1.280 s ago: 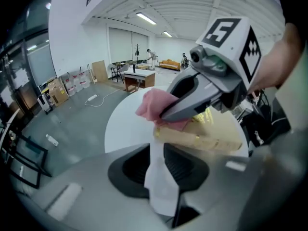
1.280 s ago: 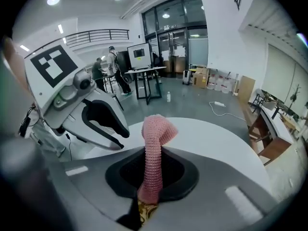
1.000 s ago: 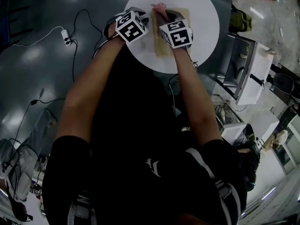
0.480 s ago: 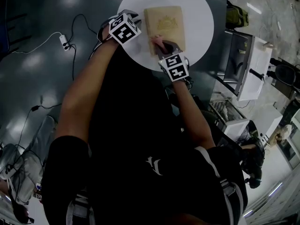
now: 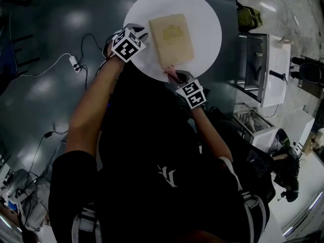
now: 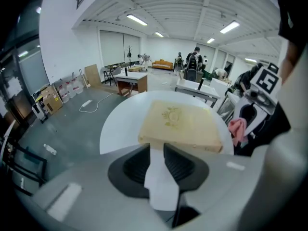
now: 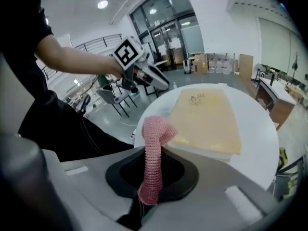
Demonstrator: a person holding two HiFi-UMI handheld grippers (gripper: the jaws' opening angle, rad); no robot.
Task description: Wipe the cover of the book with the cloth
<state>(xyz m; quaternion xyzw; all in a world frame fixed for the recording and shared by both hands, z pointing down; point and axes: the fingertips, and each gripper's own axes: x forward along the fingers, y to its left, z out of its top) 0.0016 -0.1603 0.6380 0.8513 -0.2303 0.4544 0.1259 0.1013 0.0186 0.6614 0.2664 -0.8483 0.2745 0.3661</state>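
Note:
A tan book point(image 5: 171, 38) with a gold emblem lies flat on the round white table point(image 5: 202, 14). My right gripper point(image 5: 177, 77) is at the table's near edge, just off the book's near end, and is shut on a pink knitted cloth point(image 7: 155, 143). The cloth stands up between the jaws and folds over toward the book point(image 7: 207, 117). My left gripper point(image 5: 135, 34) is beside the book's left side. Its jaws point(image 6: 156, 146) are open, with only bare table between them and the book point(image 6: 180, 124) just ahead.
On the dark floor to the left lie a power strip point(image 5: 74, 62) and its cable. White cabinets point(image 5: 266, 70) and a green bag point(image 5: 246, 16) stand to the right of the table. Desks and people are far off in the room.
The right gripper has drawn the cloth back along the cover, from the book's far end to off its near end. The left gripper has shifted left, off the book.

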